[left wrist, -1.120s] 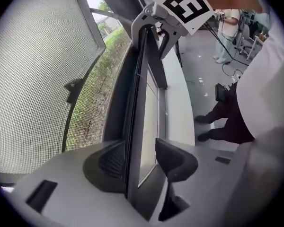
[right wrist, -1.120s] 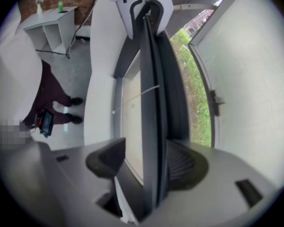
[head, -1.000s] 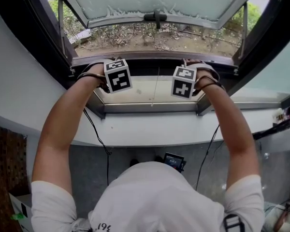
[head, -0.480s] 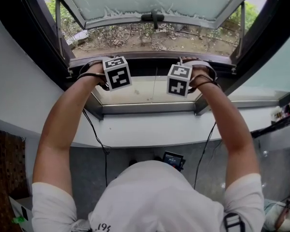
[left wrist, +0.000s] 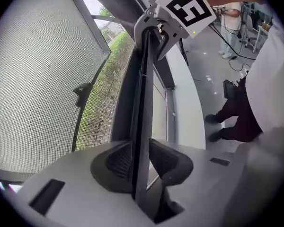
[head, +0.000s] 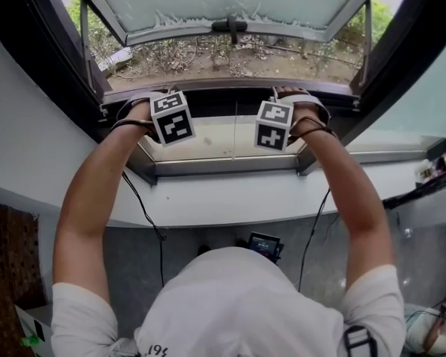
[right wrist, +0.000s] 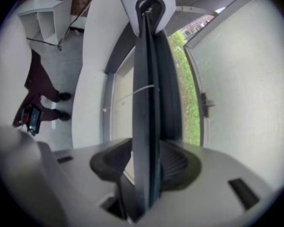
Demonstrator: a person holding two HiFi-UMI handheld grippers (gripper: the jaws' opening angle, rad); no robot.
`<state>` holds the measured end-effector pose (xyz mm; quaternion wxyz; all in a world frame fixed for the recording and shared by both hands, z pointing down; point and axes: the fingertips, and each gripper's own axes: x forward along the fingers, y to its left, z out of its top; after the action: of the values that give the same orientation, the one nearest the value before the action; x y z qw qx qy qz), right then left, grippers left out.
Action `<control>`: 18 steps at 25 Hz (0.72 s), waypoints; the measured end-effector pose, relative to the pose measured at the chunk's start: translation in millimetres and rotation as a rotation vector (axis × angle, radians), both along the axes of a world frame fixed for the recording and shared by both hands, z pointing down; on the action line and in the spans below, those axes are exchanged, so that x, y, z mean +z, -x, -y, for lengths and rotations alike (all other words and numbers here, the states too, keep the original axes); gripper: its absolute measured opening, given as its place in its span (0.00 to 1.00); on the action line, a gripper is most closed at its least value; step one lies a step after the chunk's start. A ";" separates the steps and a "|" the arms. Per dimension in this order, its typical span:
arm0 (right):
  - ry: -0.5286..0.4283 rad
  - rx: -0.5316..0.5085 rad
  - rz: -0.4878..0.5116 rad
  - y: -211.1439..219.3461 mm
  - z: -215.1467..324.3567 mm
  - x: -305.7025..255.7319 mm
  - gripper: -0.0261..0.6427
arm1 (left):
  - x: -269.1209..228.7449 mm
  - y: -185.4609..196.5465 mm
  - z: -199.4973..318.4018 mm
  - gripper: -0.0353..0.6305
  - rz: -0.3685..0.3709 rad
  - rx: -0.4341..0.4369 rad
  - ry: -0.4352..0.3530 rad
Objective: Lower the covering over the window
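Observation:
The covering's dark bottom bar [head: 223, 99] runs across the window just under the open sash. My left gripper [head: 163, 110] and right gripper [head: 282, 110] are both on it, about a hand's width either side of its middle. In the left gripper view the bar [left wrist: 143, 103] stands edge-on between the pads of the left gripper [left wrist: 141, 157], which touch it. The right gripper view shows the same bar [right wrist: 144, 79] pinched by the right gripper [right wrist: 146, 157]. Both pairs of jaws have just been closing on the bar. A thin pull cord [head: 234, 132] hangs from its middle.
The awning sash is pushed outward, with its handle [head: 230, 27] at the middle. A mesh screen [left wrist: 33, 79] covers the opening. A white sill [head: 230, 199] lies below, and cables hang down from it. Another person [left wrist: 232, 18] stands in the room, and there is a white shelf [right wrist: 42, 13].
Both marker cubes have shifted slightly left in the picture and tilted a little. The hands stay at the bar, and the bar has not visibly moved down.

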<state>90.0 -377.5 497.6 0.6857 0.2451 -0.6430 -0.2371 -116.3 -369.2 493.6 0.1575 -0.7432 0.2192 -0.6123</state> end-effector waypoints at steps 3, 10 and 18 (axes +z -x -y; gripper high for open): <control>0.001 -0.004 0.011 -0.8 -1.8 1.0 0.31 | 0.7 -0.5 -0.1 0.21 0.001 0.003 -0.016; 0.004 -0.014 0.021 -1.5 -5.6 2.3 0.34 | 1.7 -0.3 -1.4 0.22 0.004 0.007 -0.055; -0.031 0.004 0.086 -0.2 -5.7 1.0 0.35 | 1.9 -0.6 0.8 0.23 -0.008 0.012 -0.132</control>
<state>90.2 -371.8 498.6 0.6538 0.2671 -0.6678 -0.2351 -115.6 -370.1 495.5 0.2089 -0.7351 0.2552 -0.5924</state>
